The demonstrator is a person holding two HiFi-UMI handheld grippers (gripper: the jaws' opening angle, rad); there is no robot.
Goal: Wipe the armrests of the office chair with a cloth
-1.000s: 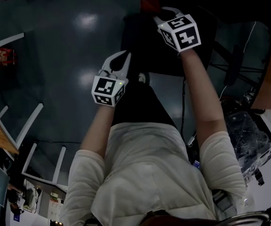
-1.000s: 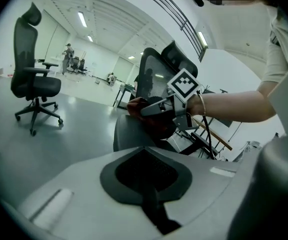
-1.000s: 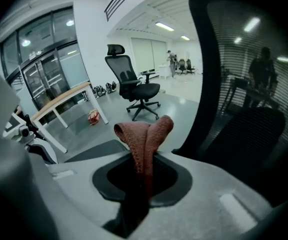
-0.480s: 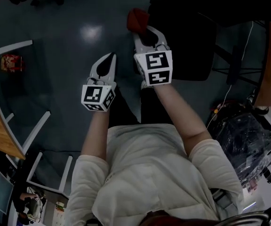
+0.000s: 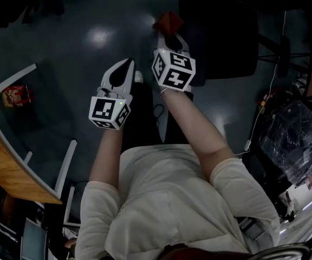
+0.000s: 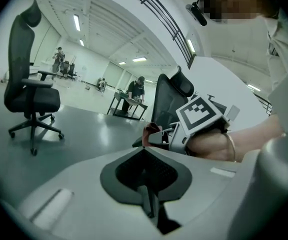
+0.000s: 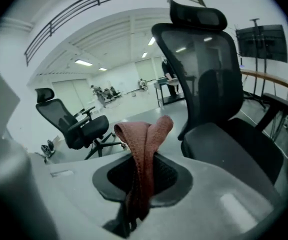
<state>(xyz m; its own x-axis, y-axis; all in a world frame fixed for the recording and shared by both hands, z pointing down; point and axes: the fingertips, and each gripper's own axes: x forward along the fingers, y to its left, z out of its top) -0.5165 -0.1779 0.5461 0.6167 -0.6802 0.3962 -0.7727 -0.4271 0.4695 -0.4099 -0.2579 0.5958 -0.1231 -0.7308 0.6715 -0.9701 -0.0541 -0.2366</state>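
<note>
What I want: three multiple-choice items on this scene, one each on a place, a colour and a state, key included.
1. Where is the cloth? A) in the right gripper's jaws B) in the left gripper's jaws C) in neither gripper
2. What colour is the cloth? A) blue B) white C) reddish-brown
3. How do the left gripper's jaws stand? A) wide apart B) together, empty C) together on the cloth
Key: 1 A, it sits pinched there; 2 C, its weave shows reddish-brown; 3 B, the tips meet with nothing between.
</note>
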